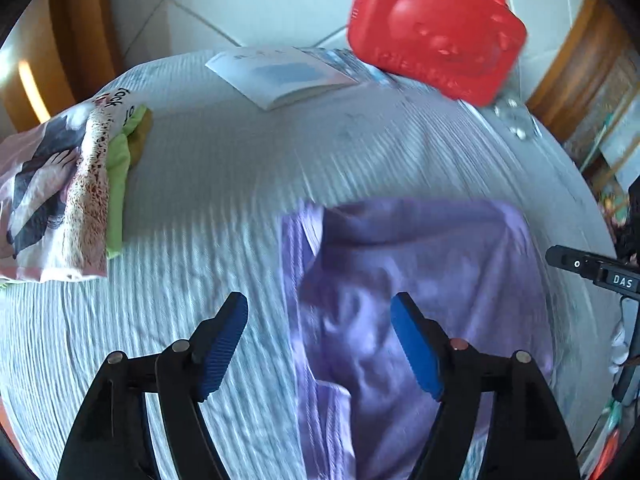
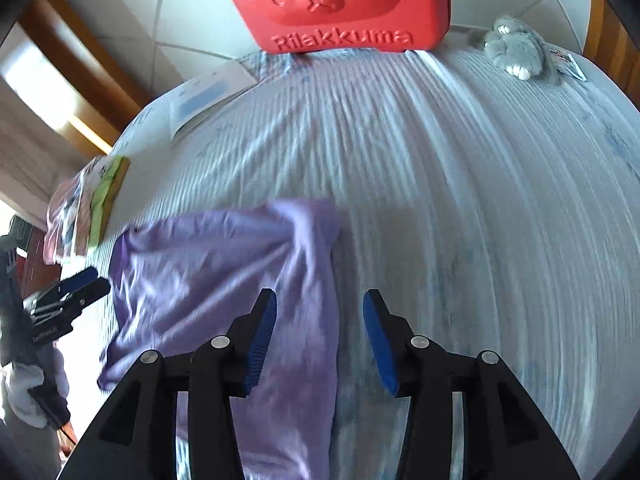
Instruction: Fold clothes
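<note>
A lilac garment [image 1: 420, 280] lies rumpled and partly folded on the pale blue striped bedsheet [image 1: 224, 184]. My left gripper [image 1: 319, 312] is open and empty, hovering over the garment's left edge. In the right wrist view the garment [image 2: 224, 264] lies left of centre. My right gripper [image 2: 320, 312] is open and empty, above the garment's right edge. The left gripper [image 2: 86, 280] shows at the far left of that view, and part of the right tool [image 1: 592, 270] shows at the right edge of the left wrist view.
A stack of folded clothes [image 1: 60, 196] sits at the left, also in the right wrist view [image 2: 86, 208]. A red Rilakkuma case [image 2: 340, 4], a white booklet [image 1: 280, 74] and a grey plush toy [image 2: 520, 46] lie at the far side.
</note>
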